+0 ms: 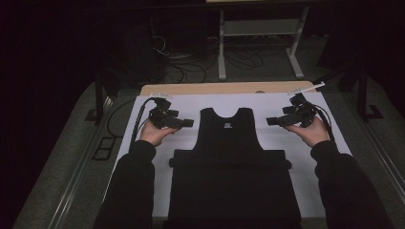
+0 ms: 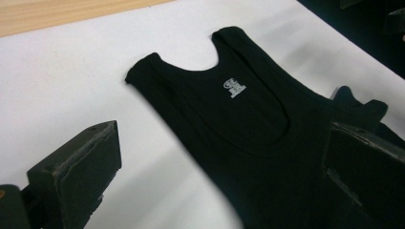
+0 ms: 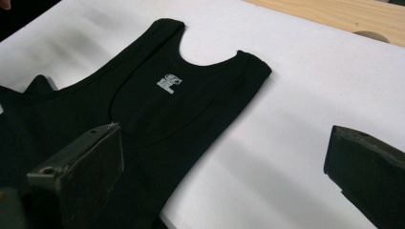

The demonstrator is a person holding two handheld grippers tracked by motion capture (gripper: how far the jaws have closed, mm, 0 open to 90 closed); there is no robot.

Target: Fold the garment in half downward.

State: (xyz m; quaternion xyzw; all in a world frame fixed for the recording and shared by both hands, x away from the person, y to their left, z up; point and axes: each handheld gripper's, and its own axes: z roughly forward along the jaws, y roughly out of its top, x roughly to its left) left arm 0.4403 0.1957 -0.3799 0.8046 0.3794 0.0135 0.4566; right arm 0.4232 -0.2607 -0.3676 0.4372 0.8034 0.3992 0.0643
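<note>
I hold my left gripper [image 1: 187, 123] at about nine o'clock from the black tank top [image 1: 232, 138] and my right gripper [image 1: 271, 121] at about three o'clock from it, both lifted above the desk [image 1: 191, 102] and pointing inward to the shoulder straps. The jaws of both grippers stand wide apart and hold nothing; in the left gripper view and the right gripper view I see white surface and black cloth between them. The tank top [image 2: 229, 109] lies flat in the middle of the white sheet [image 1: 305, 157], neck toward twelve o'clock, with a small white label [image 3: 168, 83] inside the neckline. The lower part looks already folded across, because a wider dark band [image 1: 229, 158] crosses the garment toward six o'clock. I think I keep the grippers symmetric on both sides so that each one can take one strap at the same time and the cloth will stay straight. The next move, in my judgement, is to lower both grippers onto the strap edges and close them gently, without catching the sheet under the cloth.
</note>
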